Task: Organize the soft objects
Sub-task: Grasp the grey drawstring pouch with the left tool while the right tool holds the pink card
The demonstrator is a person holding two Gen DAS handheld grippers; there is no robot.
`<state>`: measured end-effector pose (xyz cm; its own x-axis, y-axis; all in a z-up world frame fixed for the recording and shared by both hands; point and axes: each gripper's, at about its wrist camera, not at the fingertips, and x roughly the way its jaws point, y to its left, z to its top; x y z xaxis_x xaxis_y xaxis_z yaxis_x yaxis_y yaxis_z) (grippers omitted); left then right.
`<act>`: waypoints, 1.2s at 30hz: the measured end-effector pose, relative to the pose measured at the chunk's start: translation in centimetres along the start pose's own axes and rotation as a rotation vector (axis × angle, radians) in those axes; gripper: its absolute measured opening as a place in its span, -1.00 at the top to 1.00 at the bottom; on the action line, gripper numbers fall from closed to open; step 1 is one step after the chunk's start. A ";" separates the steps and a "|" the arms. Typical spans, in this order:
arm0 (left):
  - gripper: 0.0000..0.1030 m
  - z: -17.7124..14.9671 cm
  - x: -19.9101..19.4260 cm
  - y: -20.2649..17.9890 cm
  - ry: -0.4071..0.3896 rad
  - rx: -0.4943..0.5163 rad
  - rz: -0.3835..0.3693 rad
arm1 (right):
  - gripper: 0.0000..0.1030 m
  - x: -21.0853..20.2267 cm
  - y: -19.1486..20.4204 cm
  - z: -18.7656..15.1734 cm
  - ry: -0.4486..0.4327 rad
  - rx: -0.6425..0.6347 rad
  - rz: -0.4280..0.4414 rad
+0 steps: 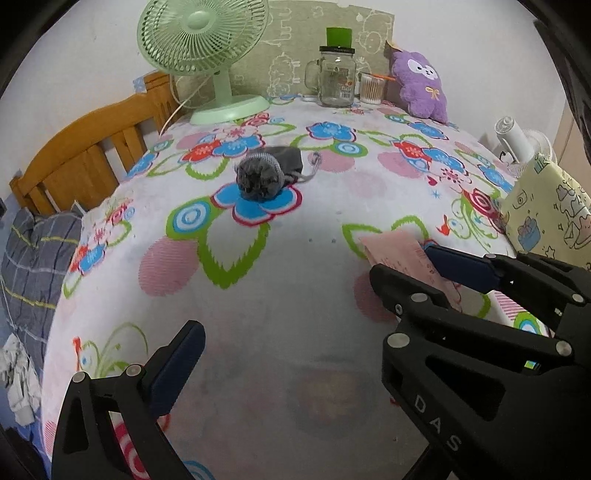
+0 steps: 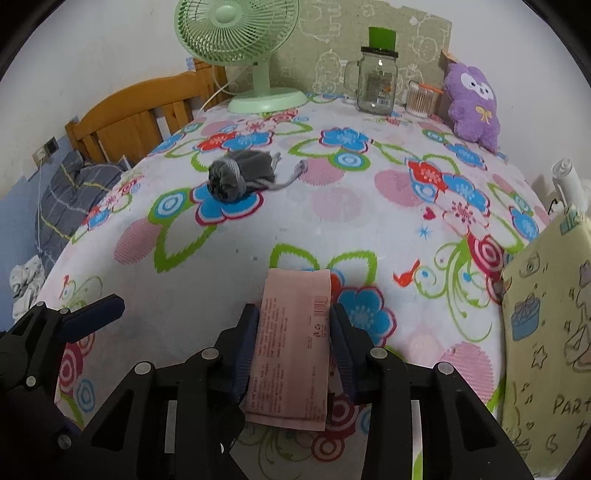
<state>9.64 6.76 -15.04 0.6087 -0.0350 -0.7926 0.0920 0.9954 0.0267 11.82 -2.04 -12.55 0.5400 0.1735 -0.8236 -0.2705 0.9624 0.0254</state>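
Note:
A flat pink packet [image 2: 291,332] with printed text lies on the flowered cloth [image 2: 332,221]. My right gripper [image 2: 293,314] is shut on it, one blue pad against each long edge. In the left wrist view that gripper [image 1: 400,260] reaches in from the right over the pink packet [image 1: 391,245]. My left gripper [image 1: 295,332] stands open over bare cloth with nothing between its fingers; its right finger is hidden behind the right gripper's body. Further back, a grey drawstring pouch [image 1: 262,177] [image 2: 236,177] lies on a blue flower. A purple plush toy [image 1: 421,85] [image 2: 474,103] leans at the back right.
At the back stand a green desk fan [image 1: 203,33], a glass jar with a green lid [image 1: 338,77] and a cup of cotton swabs [image 1: 371,88]. A yellow gift bag [image 2: 546,332] stands at the right edge, a small white fan [image 1: 517,144] behind it. Left is a wooden headboard [image 1: 85,147].

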 end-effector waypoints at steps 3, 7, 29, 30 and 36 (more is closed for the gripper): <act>-0.99 0.8 -0.2 0.0 -0.013 0.016 0.001 | 0.20 -0.3 -0.2 0.7 -0.017 0.009 -0.004; -0.99 2.2 -0.7 0.0 -0.046 0.032 0.003 | 0.20 -0.9 -0.7 1.8 -0.049 0.034 -0.006; -0.98 9.6 2.6 1.1 -0.089 0.121 0.026 | 0.19 1.6 -2.9 7.8 -0.104 0.187 -0.051; -0.97 9.9 2.8 1.1 -0.091 0.128 0.026 | 0.19 1.9 -3.0 8.0 -0.102 0.194 -0.053; -0.93 10.7 4.6 1.8 -0.082 0.141 0.001 | 0.19 3.7 -3.1 8.9 -0.092 0.217 -0.067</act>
<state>21.03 7.44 -12.09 0.6709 -0.0470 -0.7400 0.1974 0.9733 0.1172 21.75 -2.51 -10.67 0.6238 0.1166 -0.7728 -0.0598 0.9930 0.1015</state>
